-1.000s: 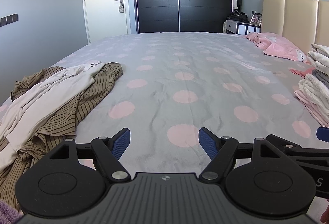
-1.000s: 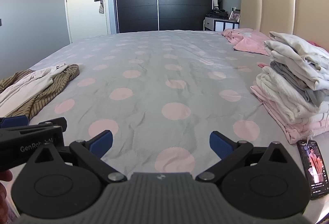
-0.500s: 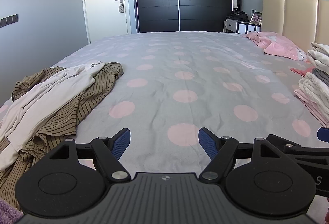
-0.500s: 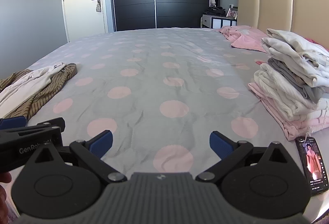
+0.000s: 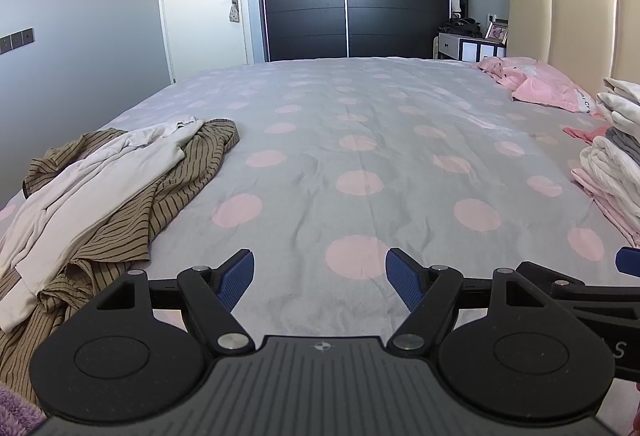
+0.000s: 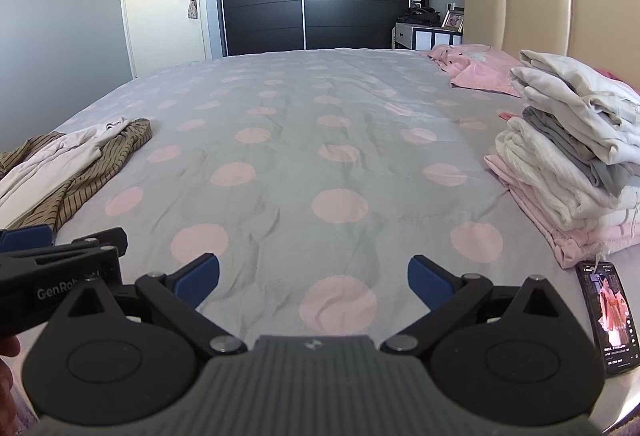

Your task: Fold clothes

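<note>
Lettering "GenRob" on left tongs [image 6: 24, 236], released; right tongs [image 6: 314, 274] released over bedspread [image 6: 320, 140].

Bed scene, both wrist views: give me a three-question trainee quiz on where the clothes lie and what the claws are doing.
1. True or false: the left claw grips cloth.
2. What lies on the brown striped garment? A) cream garment B) phone C) pillow
3. Which object lies by the folded stack, near the bed's edge?

Key: 1 false; both it and the right claw are open and hold nothing. 2 A, the cream garment. 3 the phone.
</note>
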The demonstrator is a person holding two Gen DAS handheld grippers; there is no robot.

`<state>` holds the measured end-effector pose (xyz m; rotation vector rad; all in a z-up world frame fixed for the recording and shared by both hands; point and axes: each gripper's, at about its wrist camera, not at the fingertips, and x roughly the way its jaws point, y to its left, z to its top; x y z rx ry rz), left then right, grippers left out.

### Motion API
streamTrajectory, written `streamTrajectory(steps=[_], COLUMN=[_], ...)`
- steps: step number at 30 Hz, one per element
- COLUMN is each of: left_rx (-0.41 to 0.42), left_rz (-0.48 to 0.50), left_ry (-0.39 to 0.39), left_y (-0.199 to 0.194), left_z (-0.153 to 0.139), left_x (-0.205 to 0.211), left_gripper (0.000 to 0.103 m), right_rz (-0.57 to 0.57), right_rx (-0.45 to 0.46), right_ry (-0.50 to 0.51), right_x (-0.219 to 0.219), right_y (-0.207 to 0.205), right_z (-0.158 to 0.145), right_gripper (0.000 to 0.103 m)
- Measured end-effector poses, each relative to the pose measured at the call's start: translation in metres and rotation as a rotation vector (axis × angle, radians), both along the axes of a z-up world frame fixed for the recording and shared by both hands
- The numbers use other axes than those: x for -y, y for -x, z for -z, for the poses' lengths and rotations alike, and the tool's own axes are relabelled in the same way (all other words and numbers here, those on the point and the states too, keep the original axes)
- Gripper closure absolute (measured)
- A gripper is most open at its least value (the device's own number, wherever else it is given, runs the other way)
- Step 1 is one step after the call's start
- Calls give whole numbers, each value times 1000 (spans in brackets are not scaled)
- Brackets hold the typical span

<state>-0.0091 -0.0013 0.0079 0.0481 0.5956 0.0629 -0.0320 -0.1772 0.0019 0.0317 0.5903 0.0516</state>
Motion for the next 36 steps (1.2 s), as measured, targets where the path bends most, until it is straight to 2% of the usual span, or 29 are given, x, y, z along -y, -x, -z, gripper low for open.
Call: streamTrajectory(steps=[13, 22, 28, 33, 36], left_rx=[-19, -65, -103, -123, -141], left_rz=[-1, -21, -164, -250, -288], left_ry=[3, 6, -12, -115, -151], left_y=[3, 1, -9, -17, -26], left_z=[3, 8, 10, 8, 9], left_x=[-3, -21, -72, -127, -164], left_gripper=[32, 31, 31, 31, 31], right_rz=[-14, -46, -63, -80, -97], right_rx=[-3, -29, -53, -86, -109], right_ry=[24, 33, 22, 11, 8], right_x=[-5, -16, -21, -30, -40], right_y=[3, -3, -13, -27, -35], right_z=[1, 3, 5, 10, 15], right_gripper=[2, 2, 2, 2, 2])
